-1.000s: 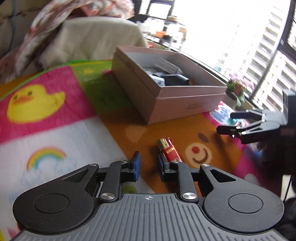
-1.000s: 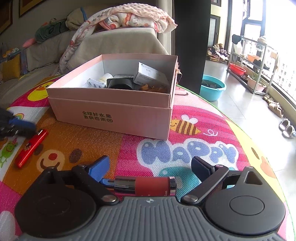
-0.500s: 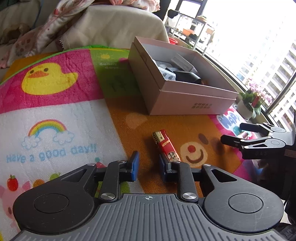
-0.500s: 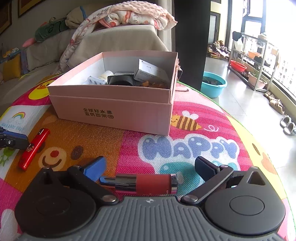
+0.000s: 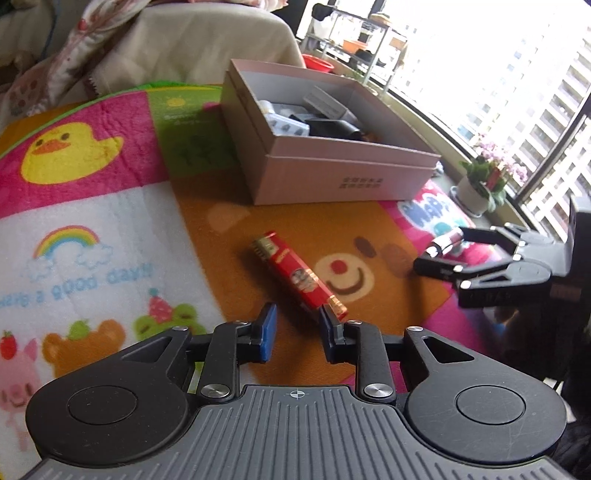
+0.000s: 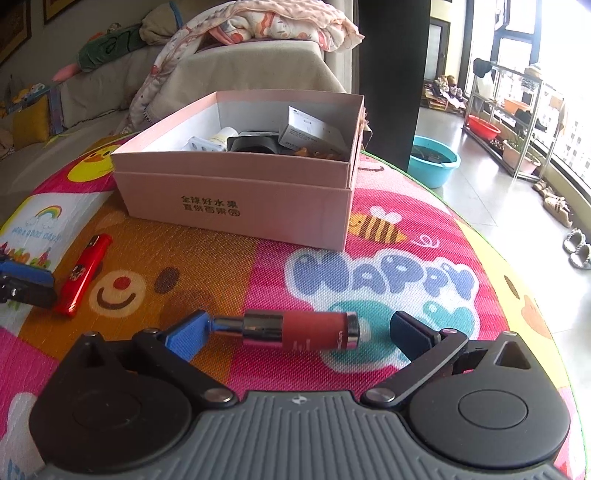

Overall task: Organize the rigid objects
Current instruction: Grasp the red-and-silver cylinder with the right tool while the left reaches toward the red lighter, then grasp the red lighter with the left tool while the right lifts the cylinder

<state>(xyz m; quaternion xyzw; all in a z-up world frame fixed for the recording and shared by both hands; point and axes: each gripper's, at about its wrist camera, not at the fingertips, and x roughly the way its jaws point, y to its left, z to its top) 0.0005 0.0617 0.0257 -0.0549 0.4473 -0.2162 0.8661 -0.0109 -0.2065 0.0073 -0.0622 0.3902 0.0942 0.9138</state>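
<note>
A red lighter (image 5: 299, 275) lies on the orange part of the play mat; its near end is just ahead of my left gripper (image 5: 296, 329), which is open and empty. The lighter also shows in the right wrist view (image 6: 84, 269). A red and silver lipstick tube (image 6: 297, 329) lies crosswise between the wide-open fingers of my right gripper (image 6: 299, 328), its silver end by the left finger. An open pink box (image 5: 332, 168) with several items inside stands beyond; it also shows in the right wrist view (image 6: 240, 195).
The colourful play mat (image 6: 388, 280) covers the surface. A sofa with a blanket (image 6: 258, 26) is behind the box. A blue basin (image 6: 436, 162), shelves and shoes are on the floor to the right. A potted plant (image 5: 480, 184) stands by the window.
My left gripper has drawn back and tilted, so the lighter now lies ahead of its fingers. My right gripper has lowered slightly around the lipstick tube.
</note>
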